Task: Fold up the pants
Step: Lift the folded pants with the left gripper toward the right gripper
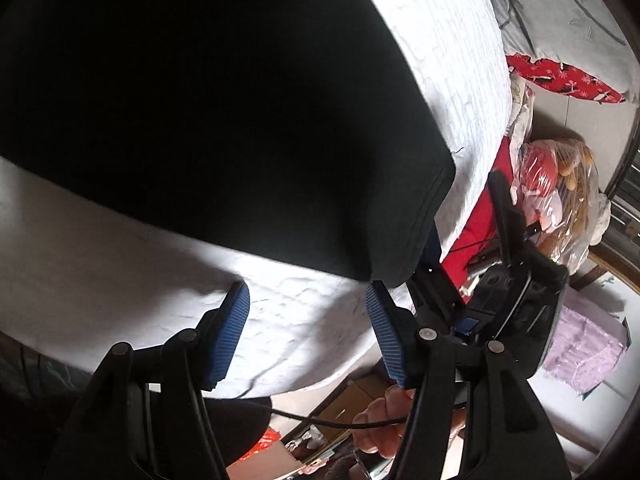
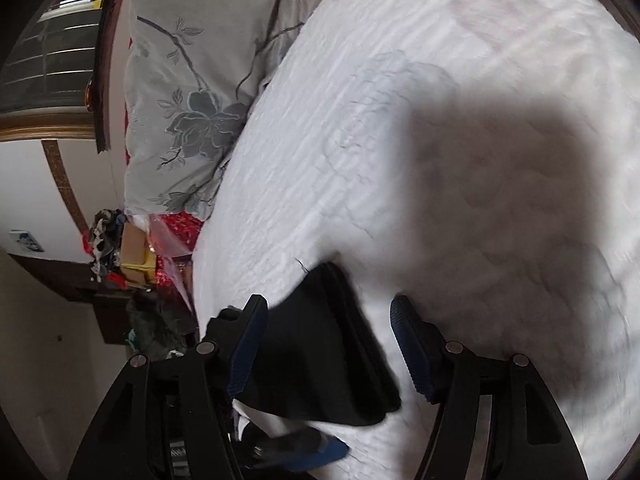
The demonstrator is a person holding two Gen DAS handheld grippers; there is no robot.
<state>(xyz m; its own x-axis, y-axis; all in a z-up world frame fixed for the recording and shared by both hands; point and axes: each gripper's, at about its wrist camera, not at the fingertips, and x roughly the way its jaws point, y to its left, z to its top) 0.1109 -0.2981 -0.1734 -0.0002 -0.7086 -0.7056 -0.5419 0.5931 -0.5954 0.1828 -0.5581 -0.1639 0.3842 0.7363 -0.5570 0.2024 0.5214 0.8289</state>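
Note:
Black pants (image 1: pixel 192 120) lie spread on a white quilted bedspread (image 1: pixel 304 320); their hem end reaches toward the bed's edge. My left gripper (image 1: pixel 308 336) is open and empty, its blue pads (image 1: pixel 230 336) just short of the hem. In the right wrist view, the pants' hem corner (image 2: pixel 320 356) lies between the open jaws of my right gripper (image 2: pixel 332 348), whose blue pads (image 2: pixel 412 356) stand wide apart and do not pinch the cloth. The right gripper's body (image 1: pixel 512 280) also shows in the left wrist view, beside the hem.
A grey floral pillow (image 2: pixel 188 92) and red patterned bedding (image 1: pixel 568 80) lie at the bed's head. Plastic-wrapped items (image 1: pixel 560 196) and a cluttered nightstand (image 2: pixel 120 256) stand beside the bed. A person's hand (image 1: pixel 384 420) and a cable show below the left gripper.

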